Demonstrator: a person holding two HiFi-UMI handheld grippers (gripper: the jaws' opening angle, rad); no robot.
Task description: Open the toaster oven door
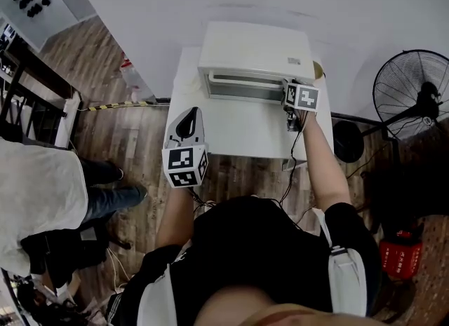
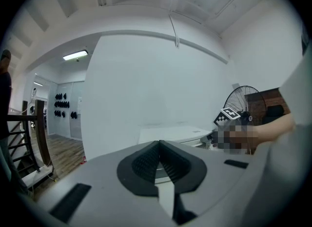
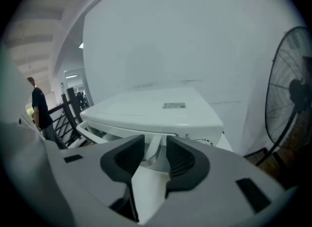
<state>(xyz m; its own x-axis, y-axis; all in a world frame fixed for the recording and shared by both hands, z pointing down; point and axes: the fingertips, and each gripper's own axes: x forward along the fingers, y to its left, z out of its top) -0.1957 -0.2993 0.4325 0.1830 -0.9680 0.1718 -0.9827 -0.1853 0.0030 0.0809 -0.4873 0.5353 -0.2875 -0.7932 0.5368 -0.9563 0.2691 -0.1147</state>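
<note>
A white toaster oven (image 1: pixel 256 51) (image 3: pixel 156 106) stands at the back of a small white table (image 1: pixel 231 135). Its long white door handle (image 1: pixel 242 77) (image 3: pixel 97 132) runs across the top of the glass door. My right gripper (image 1: pixel 287 93) (image 3: pixel 155 155) is at the handle's right end. Its jaws stand open, with the handle's end bracket in the gap and no pad pressing on it. My left gripper (image 1: pixel 188 123) (image 2: pixel 159 160) hovers over the table's front left corner, shut and empty. Whether the door is ajar I cannot tell.
A black standing fan (image 1: pixel 414 93) (image 3: pixel 292 99) is to the right of the table. A person (image 1: pixel 42 198) stands at the left by a dark railing (image 1: pixel 28 86). A plastic bottle (image 1: pixel 130 76) lies on the wood floor, and a red box (image 1: pixel 400 258) sits at the right.
</note>
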